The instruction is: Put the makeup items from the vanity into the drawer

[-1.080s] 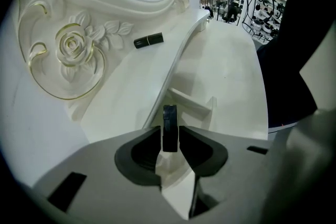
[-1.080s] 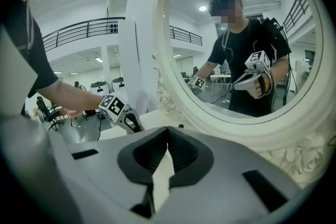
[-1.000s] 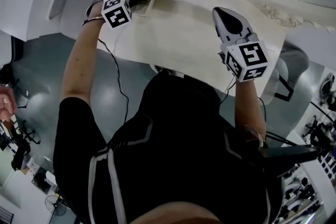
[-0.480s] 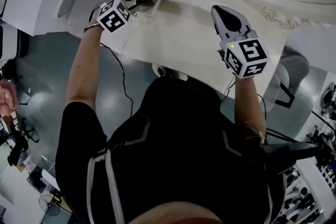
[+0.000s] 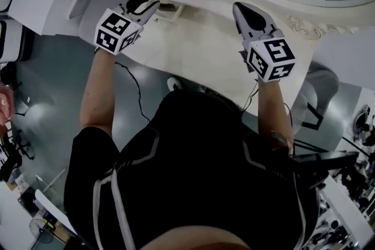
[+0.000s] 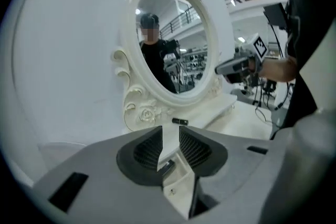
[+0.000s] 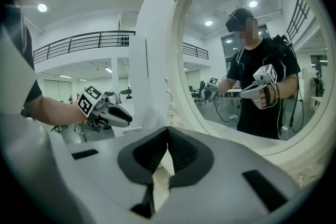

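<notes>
smooth matt vanity top (image 5: pixel 199 50) — glossy white-painted mirror frame (image 6: pixel 137 112).

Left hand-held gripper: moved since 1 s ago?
Yes. The left hand-held gripper has pulled back from over the drawer, toward the left end of the vanity.

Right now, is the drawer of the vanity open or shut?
Open: the drawer stands pulled out beside the left gripper, and a dark item lies inside it.
</notes>
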A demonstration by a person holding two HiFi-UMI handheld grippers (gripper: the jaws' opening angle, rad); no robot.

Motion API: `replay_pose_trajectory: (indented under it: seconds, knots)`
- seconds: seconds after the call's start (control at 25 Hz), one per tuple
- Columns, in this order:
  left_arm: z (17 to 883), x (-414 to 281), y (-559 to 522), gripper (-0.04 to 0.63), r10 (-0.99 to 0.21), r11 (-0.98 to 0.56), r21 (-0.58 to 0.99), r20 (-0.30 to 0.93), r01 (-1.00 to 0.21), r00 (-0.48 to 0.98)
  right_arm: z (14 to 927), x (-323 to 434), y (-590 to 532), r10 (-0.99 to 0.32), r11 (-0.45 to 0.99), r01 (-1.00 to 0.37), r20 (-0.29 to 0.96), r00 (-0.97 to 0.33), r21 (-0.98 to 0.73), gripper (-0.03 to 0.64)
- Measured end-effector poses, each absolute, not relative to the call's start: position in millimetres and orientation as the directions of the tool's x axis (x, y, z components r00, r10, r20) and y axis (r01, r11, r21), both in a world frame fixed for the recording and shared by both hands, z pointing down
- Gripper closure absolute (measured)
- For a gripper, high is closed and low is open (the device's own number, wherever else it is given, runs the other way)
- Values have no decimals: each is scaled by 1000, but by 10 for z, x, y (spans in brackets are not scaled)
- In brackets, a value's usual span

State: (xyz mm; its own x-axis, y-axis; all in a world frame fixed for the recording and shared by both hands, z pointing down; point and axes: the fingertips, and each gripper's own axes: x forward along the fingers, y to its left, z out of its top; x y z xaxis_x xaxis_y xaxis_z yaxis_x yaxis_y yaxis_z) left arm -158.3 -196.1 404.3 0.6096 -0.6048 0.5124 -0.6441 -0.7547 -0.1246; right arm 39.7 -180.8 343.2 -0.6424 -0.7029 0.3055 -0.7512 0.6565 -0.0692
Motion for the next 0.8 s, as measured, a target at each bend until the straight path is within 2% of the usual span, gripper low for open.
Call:
replay_pose_trajectory:
  seconds: [0.16,0.4,0.48,0.64,0.8]
  knots:
    - [3542,-1481,-1753,495,-655,-730,-68,354,-680,668,3250,266,-1850,-697,679,-732,268,-665,-50,612]
    - [3025,-1348,-1511,495,-737,-663,-1,180,-749,652,2965,144,-1912,-685,708,-706,216,-695,-25,612]
    - [2874,-1375,-1455,497,-785,-610,12,130,-792,606,2887,136,-1919,-695,701,-713,204,-690,-19,612]
    - [2697,-1590,-1383,521,-868,-481,71,98,-874,486,2730,48,-1896,-698,701,-713,173,-694,-33,612]
    - [2591,-1730,-1305,582,-897,-426,72,97,-902,431,2660,-1,-1874,-691,709,-704,167,-704,-36,612]
